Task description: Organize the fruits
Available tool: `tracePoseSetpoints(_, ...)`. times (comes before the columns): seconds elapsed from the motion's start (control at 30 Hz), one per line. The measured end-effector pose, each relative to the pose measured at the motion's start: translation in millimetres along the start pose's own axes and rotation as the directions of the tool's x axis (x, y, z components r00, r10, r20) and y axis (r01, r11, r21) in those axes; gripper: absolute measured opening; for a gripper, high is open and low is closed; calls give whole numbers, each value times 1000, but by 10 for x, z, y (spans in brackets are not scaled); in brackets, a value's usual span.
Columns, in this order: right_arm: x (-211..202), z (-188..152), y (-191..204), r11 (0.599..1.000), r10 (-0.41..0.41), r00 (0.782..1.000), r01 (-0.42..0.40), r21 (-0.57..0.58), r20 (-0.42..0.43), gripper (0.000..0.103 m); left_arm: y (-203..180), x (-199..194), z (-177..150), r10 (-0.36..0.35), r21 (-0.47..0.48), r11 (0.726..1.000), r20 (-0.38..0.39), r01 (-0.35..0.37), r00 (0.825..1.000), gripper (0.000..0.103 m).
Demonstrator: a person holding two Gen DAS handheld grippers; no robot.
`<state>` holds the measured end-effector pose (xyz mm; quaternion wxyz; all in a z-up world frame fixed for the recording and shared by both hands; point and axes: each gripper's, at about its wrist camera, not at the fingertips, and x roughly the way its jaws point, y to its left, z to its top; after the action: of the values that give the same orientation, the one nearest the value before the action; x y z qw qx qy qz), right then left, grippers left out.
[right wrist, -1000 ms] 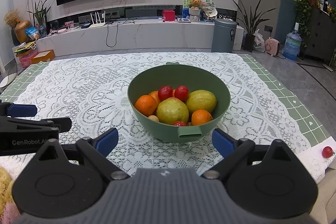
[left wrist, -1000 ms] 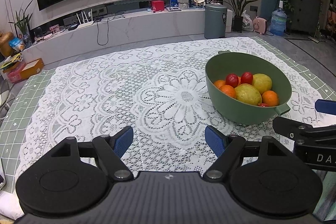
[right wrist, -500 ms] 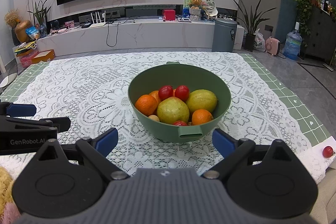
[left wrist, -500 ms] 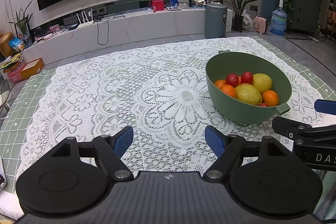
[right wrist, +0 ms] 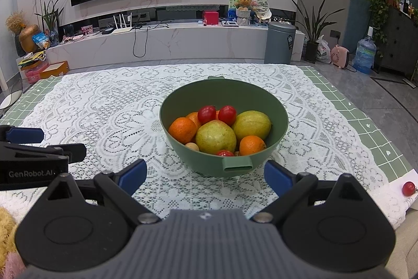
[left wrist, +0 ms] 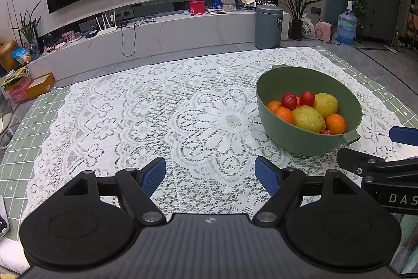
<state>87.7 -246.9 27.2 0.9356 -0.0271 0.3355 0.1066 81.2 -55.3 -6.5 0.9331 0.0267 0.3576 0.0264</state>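
Nearest us, the right gripper (right wrist: 205,174) is spread wide with nothing between its blue pads (right wrist: 132,175); the green bowl (right wrist: 261,156) sits just beyond it, the bowl's near tab handle (right wrist: 237,165) facing the gap. The left gripper (left wrist: 210,174) is also wide open and empty, over bare lace tablecloth (left wrist: 130,122) well to the left of the bowl.

One stray cherry tomato (right wrist: 408,188) lies near the table edge, well to the right of the bowl and nearer us than it. We judge it the item not yet gathered. It should be light, smooth-skinned and round, so it may roll or squirt out of the pads; we would close gently across its widest part, from above.

Inside the bowl, at the near wall, another small red tomato (right wrist: 225,153) shows between a large yellow-green fruit (right wrist: 215,136) and an orange (right wrist: 252,145); a pale small fruit (right wrist: 192,146) peeks out left of them. The second yellow-green fruit (right wrist: 251,124) sits behind the orange, another orange (right wrist: 182,130) at the bowl's left wall. These larger fruits look firm and fairly heavy for the pads; we would take them across the middle. They are heaped, so lifting one may shift its neighbours.

Toward the bowl's far side two cherry tomatoes (right wrist: 206,114) rest on top of the pile, loose and easily dislodged.

The bowl looks like stiff plastic; loaded, we judge it best gripped at a handle or rim.
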Motion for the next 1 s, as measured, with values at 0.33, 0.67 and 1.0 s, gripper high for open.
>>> tracePoseSetpoints(0.33, -1, 3, -1, 1000, 0, 1000, 0, 0, 0, 93, -2, -15, 6, 5, 2, 1000, 1, -5, 1000, 91)
tracePoseSetpoints(0.67, -2, 4, -2, 1000, 1, 1000, -1, 1, 0, 94, 0, -49, 14, -1, 8, 1000, 9, 1, 1000, 91)
tracePoseSetpoints(1.0, -3, 6, -3, 1000, 1, 1000, -1, 1, 0, 94, -23, -80, 16, -3, 22, 1000, 16, 3, 1000, 91)
